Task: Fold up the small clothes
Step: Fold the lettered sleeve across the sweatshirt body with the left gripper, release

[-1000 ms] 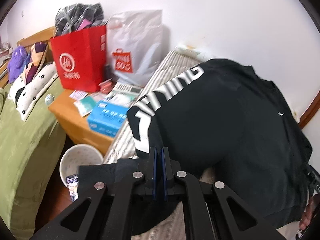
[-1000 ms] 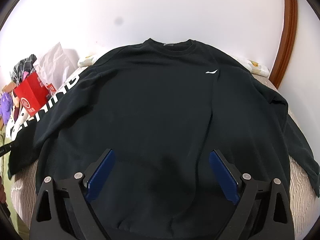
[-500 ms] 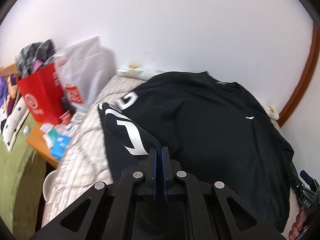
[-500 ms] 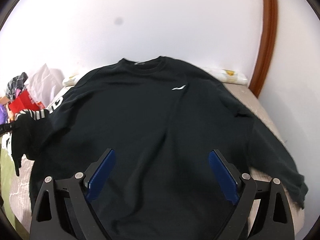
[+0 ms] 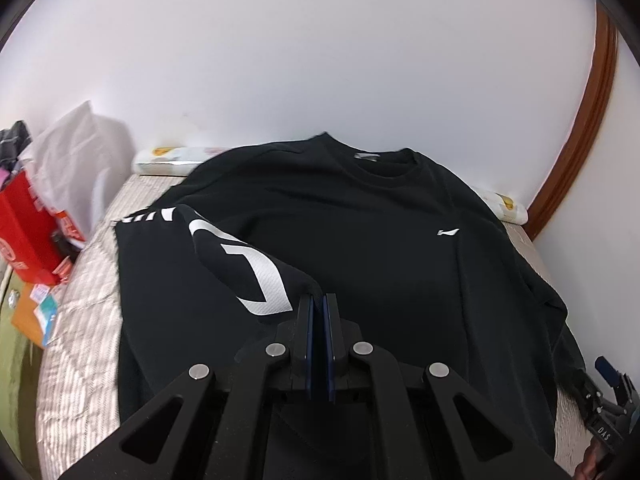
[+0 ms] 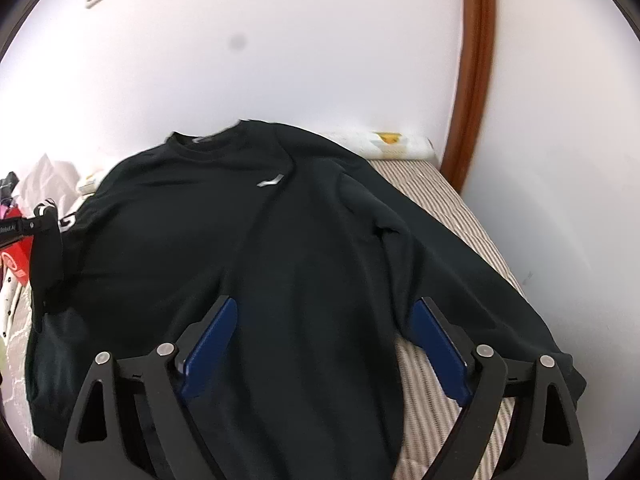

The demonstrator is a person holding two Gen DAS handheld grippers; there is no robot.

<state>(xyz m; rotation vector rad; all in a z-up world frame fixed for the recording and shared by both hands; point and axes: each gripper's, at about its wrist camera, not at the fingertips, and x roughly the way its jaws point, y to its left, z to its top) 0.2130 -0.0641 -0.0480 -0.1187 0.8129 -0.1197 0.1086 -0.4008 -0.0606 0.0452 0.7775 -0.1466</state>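
Observation:
A black long-sleeved sweatshirt (image 5: 360, 248) lies face up on a striped mattress (image 5: 80, 320), collar toward the wall. My left gripper (image 5: 318, 300) is shut on the left sleeve (image 5: 248, 272), which has white lettering, and holds it lifted and folded in over the body. The sweatshirt also shows in the right wrist view (image 6: 248, 240). My right gripper (image 6: 324, 320) is open and empty, low over the sweatshirt's right side by its right sleeve (image 6: 460, 272). The left gripper shows at the far left of that view (image 6: 44, 220).
A red paper bag (image 5: 24, 232) and a white plastic bag (image 5: 76, 160) stand left of the mattress beside a wooden nightstand (image 5: 28, 312). A rolled pillow (image 6: 384, 144) lies along the white wall. A brown door frame (image 6: 472, 72) is at the right.
My left gripper has carried the lettered sleeve from beyond the mattress's left edge to the right, over the sweatshirt's body. My right gripper has shifted right toward the right sleeve, still open.

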